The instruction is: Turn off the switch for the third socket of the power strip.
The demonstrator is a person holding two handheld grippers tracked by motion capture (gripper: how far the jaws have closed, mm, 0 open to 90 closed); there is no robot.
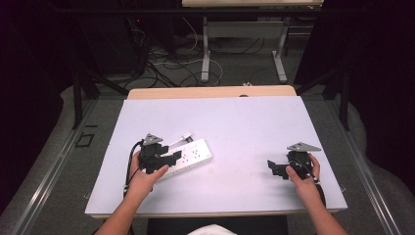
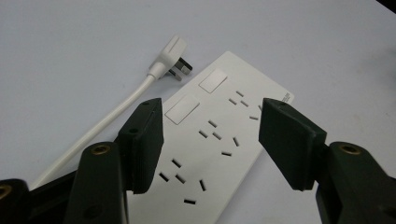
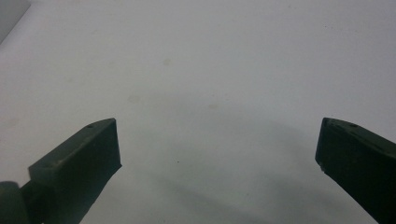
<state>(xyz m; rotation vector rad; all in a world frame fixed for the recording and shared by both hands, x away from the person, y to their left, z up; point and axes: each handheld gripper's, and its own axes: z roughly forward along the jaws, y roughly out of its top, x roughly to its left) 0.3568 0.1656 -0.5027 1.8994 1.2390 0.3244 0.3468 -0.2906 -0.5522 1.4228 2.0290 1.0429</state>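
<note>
A white power strip point(image 1: 192, 155) point(image 2: 215, 140) lies flat on the white tabletop, left of centre. Its white cord point(image 2: 100, 126) runs along its side and ends in a white plug point(image 2: 172, 58) point(image 1: 184, 137) lying on the table by the strip's far end. My left gripper point(image 1: 169, 159) point(image 2: 212, 140) hovers over the strip's near end, open, with one jaw on each side of the strip's width and nothing gripped. My right gripper point(image 1: 274, 169) point(image 3: 217, 149) is at the right of the table, open wide above bare tabletop.
The white board point(image 1: 244, 122) covers a wooden table. Beyond its far edge are the floor, cables point(image 1: 166, 68) and the legs of another table point(image 1: 205, 49). A metal rail point(image 1: 44, 171) runs along the left.
</note>
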